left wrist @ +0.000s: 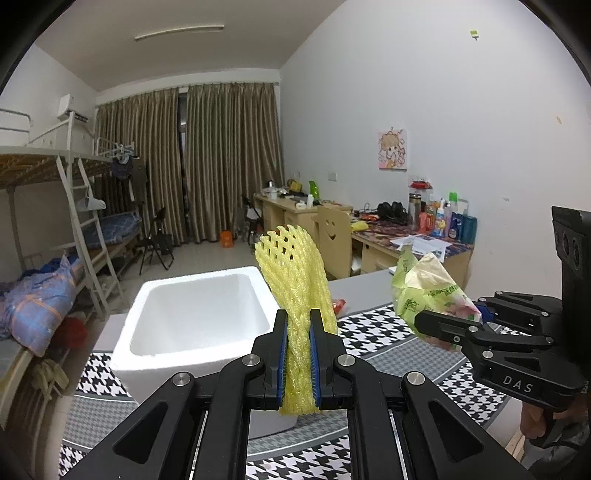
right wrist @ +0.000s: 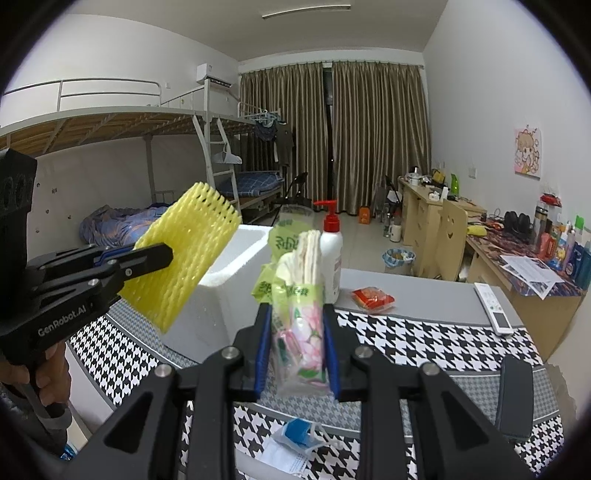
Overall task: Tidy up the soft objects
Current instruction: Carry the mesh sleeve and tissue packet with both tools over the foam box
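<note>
while left fingers (left wrist: 298, 354) pinch foam net (left wrist: 295, 280), right fingers (right wrist: 297, 350) clamp tissue pack (right wrist: 299, 332), hiding its lower end.

My room is evenly lit from overhead by a fluorescent tube (left wrist: 180, 32) on the ceiling, which gives a flat, slightly cool light with soft, weak shadows. The white wall (left wrist: 424, 92) looks bright but not blown out. The closed curtains (right wrist: 332, 136) let in no daylight. Both fisheye views bend straight lines hard toward the edges and end in dark, round corners. My tools close to the lens look a little soft; the far room is grainy.
</note>
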{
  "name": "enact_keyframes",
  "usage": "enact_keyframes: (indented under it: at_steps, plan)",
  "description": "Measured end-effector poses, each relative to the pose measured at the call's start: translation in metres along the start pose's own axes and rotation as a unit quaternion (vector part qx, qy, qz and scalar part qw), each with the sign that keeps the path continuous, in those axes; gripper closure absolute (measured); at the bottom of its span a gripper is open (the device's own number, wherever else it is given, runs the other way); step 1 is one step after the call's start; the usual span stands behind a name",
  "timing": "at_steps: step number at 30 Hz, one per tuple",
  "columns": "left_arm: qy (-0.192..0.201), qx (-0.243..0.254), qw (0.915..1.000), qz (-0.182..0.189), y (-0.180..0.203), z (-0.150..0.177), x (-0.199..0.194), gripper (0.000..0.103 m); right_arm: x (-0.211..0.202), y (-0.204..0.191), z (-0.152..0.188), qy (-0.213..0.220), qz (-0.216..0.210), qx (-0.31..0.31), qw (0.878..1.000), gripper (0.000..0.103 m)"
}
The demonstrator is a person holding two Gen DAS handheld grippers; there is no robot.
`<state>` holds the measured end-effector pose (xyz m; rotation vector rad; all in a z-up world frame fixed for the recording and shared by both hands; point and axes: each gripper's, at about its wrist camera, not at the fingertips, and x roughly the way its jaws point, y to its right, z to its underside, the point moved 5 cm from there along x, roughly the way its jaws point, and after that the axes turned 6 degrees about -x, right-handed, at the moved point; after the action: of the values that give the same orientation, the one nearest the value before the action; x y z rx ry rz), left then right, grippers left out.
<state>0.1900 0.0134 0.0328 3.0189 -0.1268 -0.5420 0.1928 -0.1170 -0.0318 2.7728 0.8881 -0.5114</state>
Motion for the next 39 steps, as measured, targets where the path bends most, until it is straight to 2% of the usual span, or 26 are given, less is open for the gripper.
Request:
enact_keyframes:
  at_steps: [10,22,39]
  plan:
    - [0.012,-0.004,0.9998,-0.018,-0.01,-0.01,0.002,0.092,0.008,0.0,-0.012,0.005,-0.006,-0.003,1.0,0.073]
    - [0.025,-0.003,0.9995,-0.021,-0.02,-0.022,0.007,0.092,0.014,0.0,-0.027,0.022,-0.011,-0.007,1.0,0.073]
    - [0.029,-0.021,0.9984,-0.044,-0.051,-0.037,0.019,0.092,0.035,-0.012,-0.049,0.024,-0.027,-0.014,0.999,0.073]
